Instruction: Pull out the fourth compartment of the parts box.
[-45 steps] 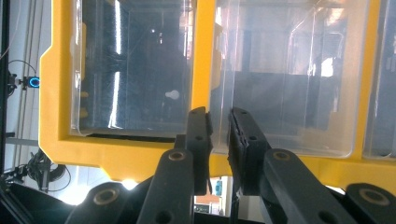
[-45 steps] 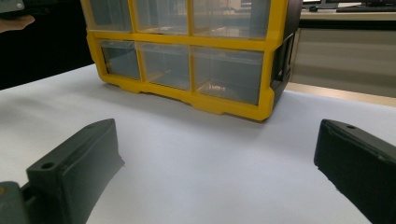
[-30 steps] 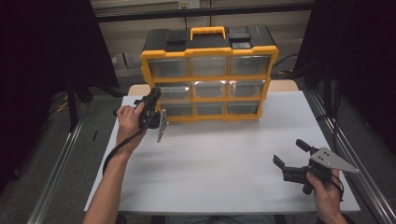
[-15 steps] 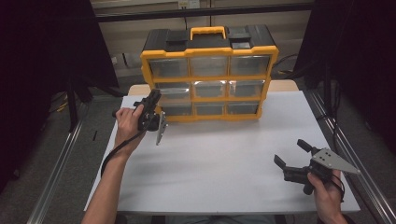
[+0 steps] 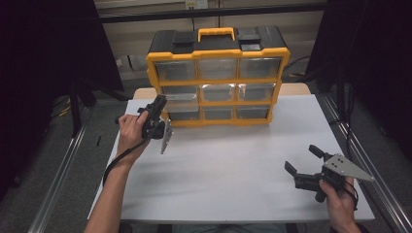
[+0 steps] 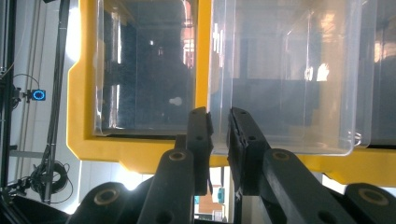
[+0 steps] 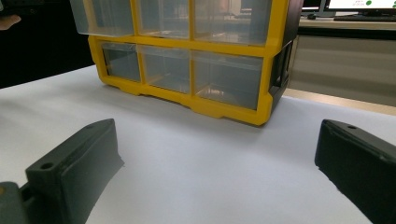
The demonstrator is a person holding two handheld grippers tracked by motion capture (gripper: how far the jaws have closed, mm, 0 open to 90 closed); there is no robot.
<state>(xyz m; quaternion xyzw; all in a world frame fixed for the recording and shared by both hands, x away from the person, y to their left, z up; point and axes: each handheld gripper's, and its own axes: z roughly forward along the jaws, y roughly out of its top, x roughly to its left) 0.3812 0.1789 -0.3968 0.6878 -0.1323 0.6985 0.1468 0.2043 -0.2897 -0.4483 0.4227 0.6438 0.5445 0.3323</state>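
Left gripper [image 6: 218, 135] is clamped on the front lip of a clear drawer [image 6: 285, 79] at the left of the yellow organiser [image 5: 217, 77], far on the table [image 5: 233, 170]. Right gripper [image 5: 303, 165] rests near right, jaws apart. Judged step: drawer opening; next calls for a straight pull.
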